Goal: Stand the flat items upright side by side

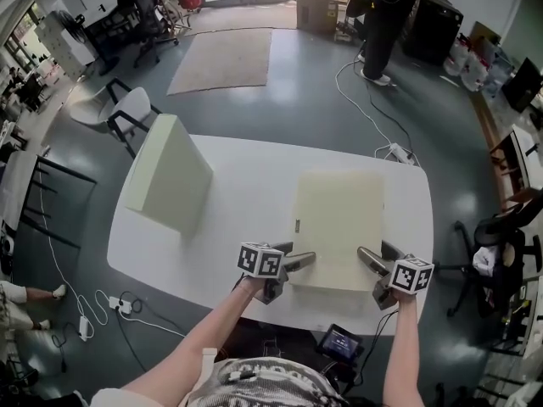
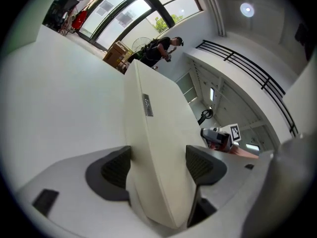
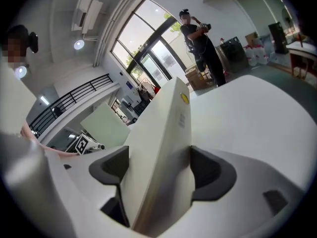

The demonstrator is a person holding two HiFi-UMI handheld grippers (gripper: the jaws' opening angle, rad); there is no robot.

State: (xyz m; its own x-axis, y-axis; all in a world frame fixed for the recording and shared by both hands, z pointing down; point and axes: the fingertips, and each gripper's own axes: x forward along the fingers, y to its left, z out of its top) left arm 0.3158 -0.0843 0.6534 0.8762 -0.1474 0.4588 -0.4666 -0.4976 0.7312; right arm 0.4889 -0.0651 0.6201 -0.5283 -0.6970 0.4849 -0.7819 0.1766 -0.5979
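Note:
A cream flat panel (image 1: 338,223) lies on the white table (image 1: 246,185), right of centre, with its near edge toward me. My left gripper (image 1: 304,261) is shut on the near left corner; in the left gripper view both pads press the panel (image 2: 153,133). My right gripper (image 1: 366,257) grips the near right corner, its pads against both faces of the panel (image 3: 168,133). A pale green flat panel (image 1: 170,172) stands upright on the table's left side, apart from the cream one. It also shows in the right gripper view (image 3: 101,125).
A person (image 1: 386,24) stands on the floor beyond the table, near cardboard boxes (image 1: 316,2). A white chair (image 1: 127,113) is off the table's far left corner, an office chair (image 1: 501,244) at the right. A power strip (image 1: 394,153) with cables lies behind the table.

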